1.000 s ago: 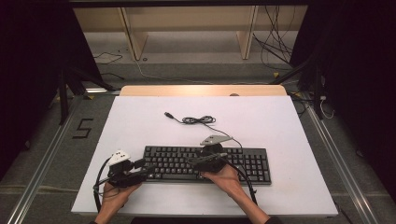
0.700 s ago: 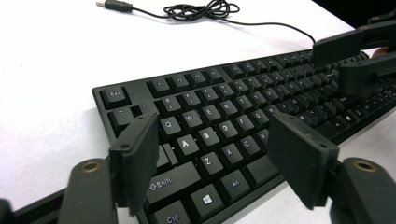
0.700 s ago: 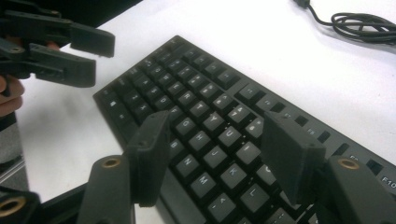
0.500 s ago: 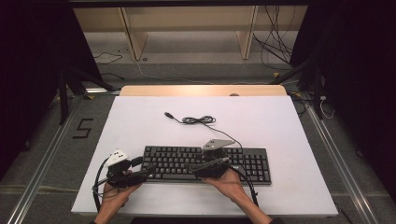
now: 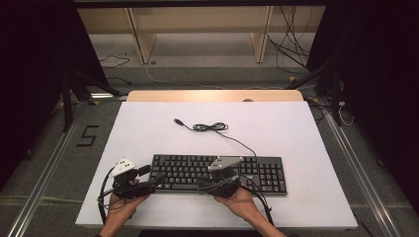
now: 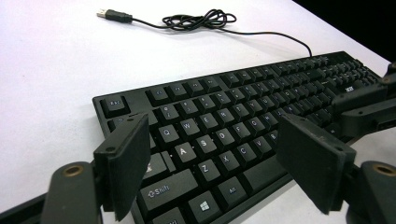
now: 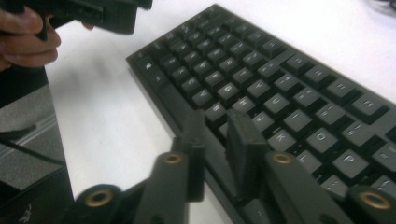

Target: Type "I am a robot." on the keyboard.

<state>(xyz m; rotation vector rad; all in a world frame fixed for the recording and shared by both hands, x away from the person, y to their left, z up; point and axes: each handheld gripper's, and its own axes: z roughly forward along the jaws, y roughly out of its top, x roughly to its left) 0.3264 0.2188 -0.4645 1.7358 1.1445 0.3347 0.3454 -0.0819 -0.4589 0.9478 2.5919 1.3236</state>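
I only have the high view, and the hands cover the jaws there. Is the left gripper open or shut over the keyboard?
Observer: Open. In the left gripper view the left gripper has its jaws wide apart; they have just been opening. Between them you see the A, S, Z and X keys of the keyboard, and the pads pinch nothing.
Operator: And the right one?
Observer: In the right gripper view the right gripper has just been closing. Only a narrow gap is left between its jaws, with nothing in it, and they stand over the keyboard's near edge.
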